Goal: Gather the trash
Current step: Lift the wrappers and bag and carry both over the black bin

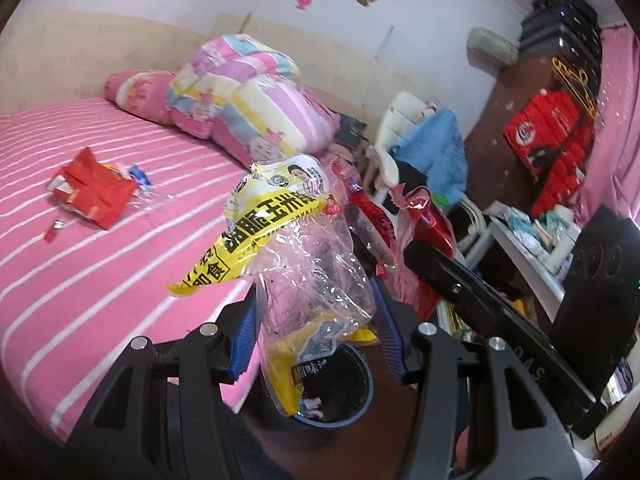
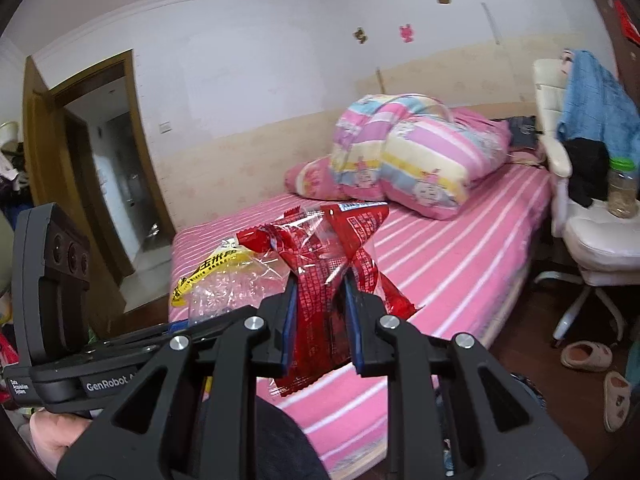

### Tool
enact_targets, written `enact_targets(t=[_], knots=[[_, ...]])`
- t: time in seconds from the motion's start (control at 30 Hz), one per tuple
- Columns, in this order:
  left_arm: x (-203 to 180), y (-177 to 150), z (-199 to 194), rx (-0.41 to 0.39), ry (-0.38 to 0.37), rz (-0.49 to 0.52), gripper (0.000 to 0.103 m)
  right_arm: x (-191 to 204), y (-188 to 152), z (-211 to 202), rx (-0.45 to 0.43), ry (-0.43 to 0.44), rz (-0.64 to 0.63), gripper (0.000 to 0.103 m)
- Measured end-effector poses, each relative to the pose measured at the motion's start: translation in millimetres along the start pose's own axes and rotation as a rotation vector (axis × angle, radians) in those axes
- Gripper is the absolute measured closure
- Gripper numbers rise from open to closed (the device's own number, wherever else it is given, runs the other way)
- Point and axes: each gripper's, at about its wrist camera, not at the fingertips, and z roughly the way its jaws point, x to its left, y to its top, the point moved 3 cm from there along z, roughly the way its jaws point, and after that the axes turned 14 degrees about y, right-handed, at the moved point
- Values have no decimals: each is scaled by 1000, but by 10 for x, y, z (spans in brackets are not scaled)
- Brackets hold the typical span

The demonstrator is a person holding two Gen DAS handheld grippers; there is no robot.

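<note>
Two grippers: left gripper (image 1: 316,312) clamped on one yellow-and-clear wrapper (image 1: 280,216), right gripper (image 2: 320,316) clamped on one bunch of red wrappers (image 2: 332,256); exact number in the bunch can't be told.

One trash bin (image 1: 360,408), below the left gripper's tips.

On the one bed (image 2: 460,256), ahead-left of the left gripper: one red packet (image 1: 96,192), one small blue-and-clear wrapper (image 1: 140,178) touching it, a couple of tiny red scraps (image 1: 52,232).

Bedding ahead of both: one folded quilt (image 2: 416,152), one pink pillow (image 2: 312,180).

Right of the right gripper: one white chair (image 2: 592,220), one green-lidded jar (image 2: 622,188) on it, two slippers (image 2: 586,356) on the floor.

Wall stickers (image 2: 406,34): three.
</note>
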Motion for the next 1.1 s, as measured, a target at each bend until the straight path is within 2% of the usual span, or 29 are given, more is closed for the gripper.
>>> enact_targets(t=[0.27, 0.87, 1.1], knots=[[-320, -219, 493, 108, -37, 32, 52, -571, -210, -225, -5, -83, 90, 81], [-770, -633, 1576, 317, -90, 112, 52, -1551, -770, -235, 59, -230, 259, 81], [-902, -925, 2167, 484, -121, 163, 52, -1914, -1044, -139, 126, -286, 324, 81]])
